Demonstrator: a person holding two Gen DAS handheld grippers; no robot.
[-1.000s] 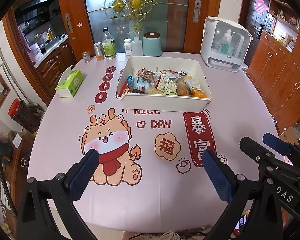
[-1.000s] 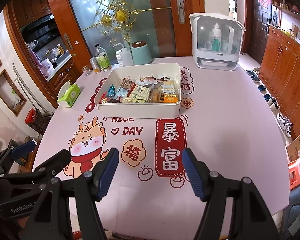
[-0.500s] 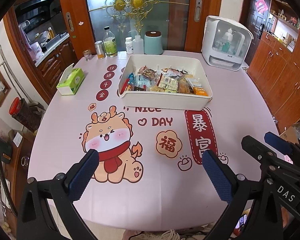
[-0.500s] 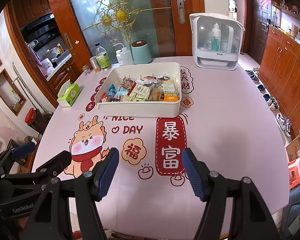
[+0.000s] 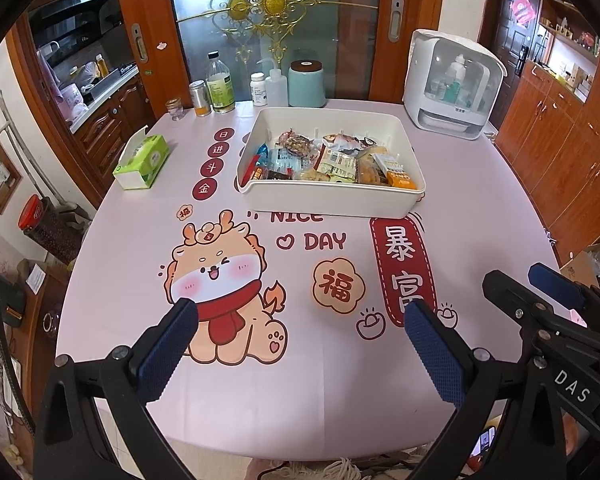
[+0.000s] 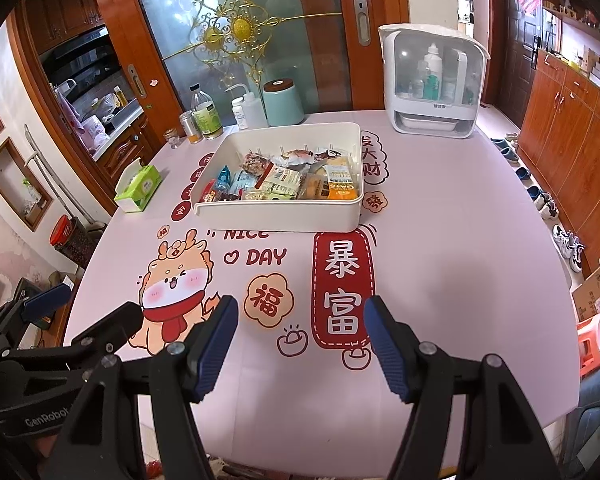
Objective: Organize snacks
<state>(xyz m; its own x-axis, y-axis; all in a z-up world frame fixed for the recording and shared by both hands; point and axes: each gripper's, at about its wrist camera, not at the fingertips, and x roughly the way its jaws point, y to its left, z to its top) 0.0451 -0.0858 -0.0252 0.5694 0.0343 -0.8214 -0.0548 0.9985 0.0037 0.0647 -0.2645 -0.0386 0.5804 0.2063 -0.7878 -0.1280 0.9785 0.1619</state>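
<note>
A white rectangular bin point(image 5: 328, 200) point(image 6: 276, 216) sits past the middle of the pink printed table, filled with several wrapped snacks point(image 5: 332, 162) point(image 6: 284, 180). My left gripper point(image 5: 300, 320) hovers open over the table's near edge, above the cartoon dragon print, with nothing between its blue pads. My right gripper point(image 6: 300, 320) is open too and empty, over the red banner print. Each gripper shows at the other view's edge: the right one point(image 5: 532, 292) and the left one point(image 6: 88, 312). Both are well short of the bin.
A green tissue box point(image 5: 142, 162) lies at the table's left. Bottles, jars and a teal canister point(image 5: 306, 84) line the far edge. A white cabinet with bottles point(image 5: 452, 84) stands at the back right. Shoes and an orange stool point(image 6: 596, 340) are on the floor right.
</note>
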